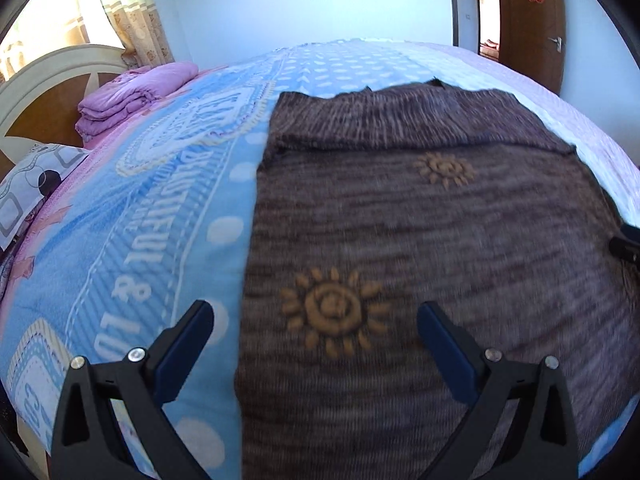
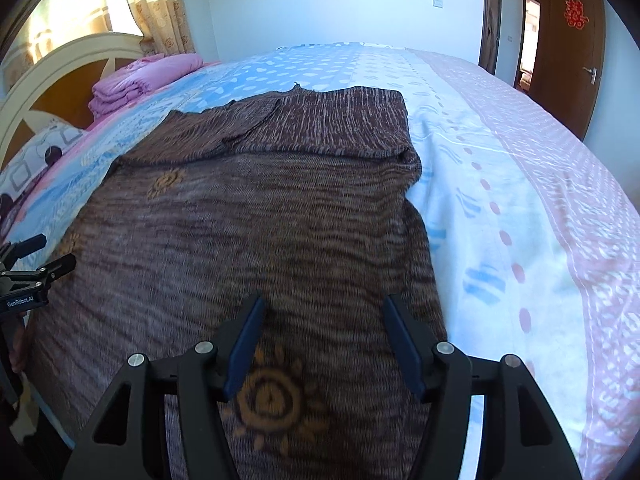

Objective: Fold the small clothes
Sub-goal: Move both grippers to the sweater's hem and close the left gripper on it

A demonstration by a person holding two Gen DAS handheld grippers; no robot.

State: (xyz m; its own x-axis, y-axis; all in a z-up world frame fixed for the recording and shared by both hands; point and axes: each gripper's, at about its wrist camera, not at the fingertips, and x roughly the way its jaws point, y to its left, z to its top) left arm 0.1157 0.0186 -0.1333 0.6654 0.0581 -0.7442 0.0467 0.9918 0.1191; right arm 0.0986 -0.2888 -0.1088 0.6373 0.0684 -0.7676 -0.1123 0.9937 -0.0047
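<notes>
A brown knitted sweater [image 1: 420, 240] with orange sun motifs lies flat on the bed, its sleeves folded across the far end [image 2: 320, 120]. My left gripper [image 1: 316, 316] hovers open over the sweater's near left edge, nothing between its blue pads. My right gripper [image 2: 324, 320] hangs open above the near right part of the sweater [image 2: 260, 220], over a sun motif, its pads apart and empty. The left gripper [image 2: 40, 256] also shows at the left edge of the right wrist view. The right gripper's tip [image 1: 626, 244] peeks in at the right edge of the left wrist view.
The bed carries a blue, white and pink patterned sheet [image 2: 500, 200]. A folded pink quilt [image 1: 132, 96] and a pillow [image 1: 32, 184] lie by the cream headboard [image 1: 48, 72]. A brown door [image 2: 572, 40] stands far right.
</notes>
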